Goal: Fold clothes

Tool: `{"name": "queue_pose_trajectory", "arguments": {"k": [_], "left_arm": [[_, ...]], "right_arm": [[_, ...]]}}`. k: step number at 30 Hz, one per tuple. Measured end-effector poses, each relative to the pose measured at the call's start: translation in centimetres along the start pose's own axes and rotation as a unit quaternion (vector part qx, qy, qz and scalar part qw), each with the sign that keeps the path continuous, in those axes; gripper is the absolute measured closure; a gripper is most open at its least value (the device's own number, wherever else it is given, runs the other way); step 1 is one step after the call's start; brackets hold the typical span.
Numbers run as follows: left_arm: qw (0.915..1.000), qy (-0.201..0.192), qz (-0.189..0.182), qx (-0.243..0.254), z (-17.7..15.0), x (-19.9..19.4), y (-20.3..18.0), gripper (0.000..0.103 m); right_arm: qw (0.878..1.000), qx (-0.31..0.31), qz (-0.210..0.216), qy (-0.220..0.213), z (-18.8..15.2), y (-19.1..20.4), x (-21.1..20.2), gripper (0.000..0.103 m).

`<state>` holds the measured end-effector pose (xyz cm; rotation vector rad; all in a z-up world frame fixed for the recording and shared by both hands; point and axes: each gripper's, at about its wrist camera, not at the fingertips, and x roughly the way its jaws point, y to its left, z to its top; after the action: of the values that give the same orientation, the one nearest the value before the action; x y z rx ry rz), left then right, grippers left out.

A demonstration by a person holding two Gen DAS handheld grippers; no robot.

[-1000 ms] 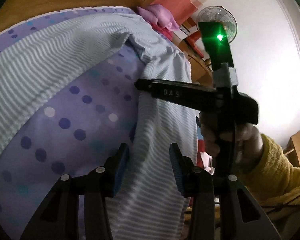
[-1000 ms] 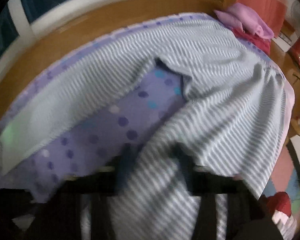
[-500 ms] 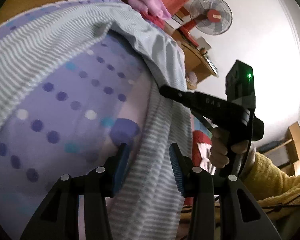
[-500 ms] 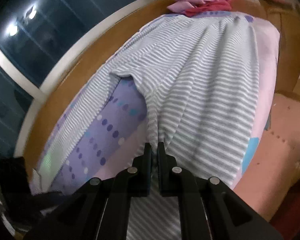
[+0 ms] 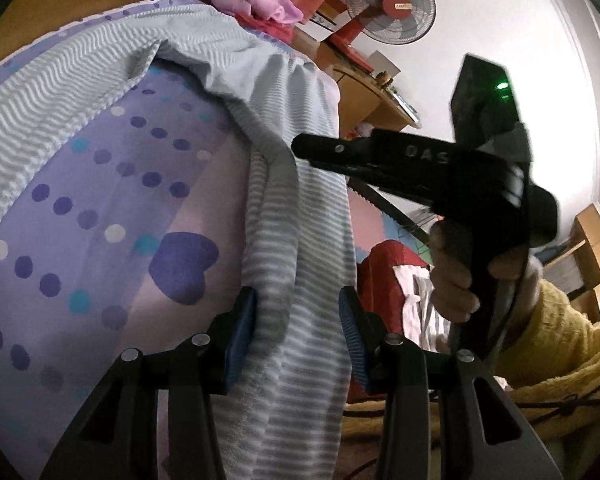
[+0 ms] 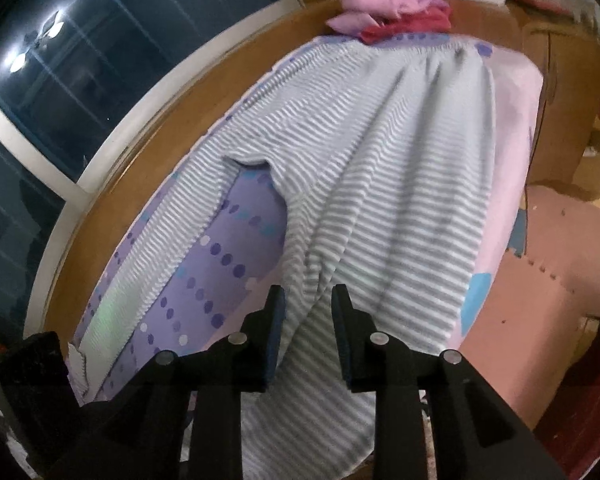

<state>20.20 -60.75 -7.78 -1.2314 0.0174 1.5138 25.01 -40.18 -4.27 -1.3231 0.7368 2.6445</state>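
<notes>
Two grippers worked over striped grey pajama pants (image 6: 384, 184) spread on the dotted purple bedsheet (image 5: 100, 208). Left gripper (image 5: 296, 320) had its jaws wide, straddling the near trouser leg. Right gripper (image 6: 306, 320) stood parted too, fabric bunched between its jaws. Folded pink clothes (image 6: 392, 4) lay at the far end.

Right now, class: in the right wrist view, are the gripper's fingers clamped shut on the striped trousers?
No. The right gripper stands open, with the striped trousers lying loose in the gap.

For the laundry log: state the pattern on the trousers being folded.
Grey and white horizontal stripes on the trousers, clearest in the right wrist view.
</notes>
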Motion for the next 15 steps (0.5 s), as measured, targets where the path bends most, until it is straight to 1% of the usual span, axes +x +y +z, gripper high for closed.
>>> {"name": "queue_pose_trajectory", "arguments": {"k": [4,8,10,11,13,14,15], "left_arm": [[0.9999,0.001,-0.002,0.01,-0.1,0.1,-0.6,0.061],[0.9999,0.007,-0.005,0.012,-0.1,0.5,-0.9,0.061],[0.9998,0.009,-0.006,0.014,-0.1,0.6,-1.1,0.061],[0.9998,0.01,-0.006,0.015,-0.1,0.6,-1.3,0.061],[0.9998,0.011,-0.004,0.018,-0.2,0.6,-1.4,0.061],[0.9998,0.012,-0.003,0.019,-0.2,0.6,-1.4,0.061],[0.9998,0.012,-0.002,0.018,-0.2,0.5,-1.4,0.061]], "right_arm": [[0.997,-0.073,-0.013,-0.006,-0.1,3.1,-0.4,0.079],[0.987,-0.155,-0.041,-0.007,0.2,5.9,1.7,0.079],[0.977,-0.199,-0.075,-0.008,0.7,6.9,3.2,0.079],[0.969,-0.224,-0.108,-0.009,0.9,7.3,4.1,0.079],[0.948,-0.268,-0.171,-0.009,1.6,7.8,6.1,0.079],[0.943,-0.279,-0.184,-0.001,2.0,7.8,6.9,0.079],[0.941,-0.281,-0.188,0.01,2.3,7.5,7.6,0.079]]}}
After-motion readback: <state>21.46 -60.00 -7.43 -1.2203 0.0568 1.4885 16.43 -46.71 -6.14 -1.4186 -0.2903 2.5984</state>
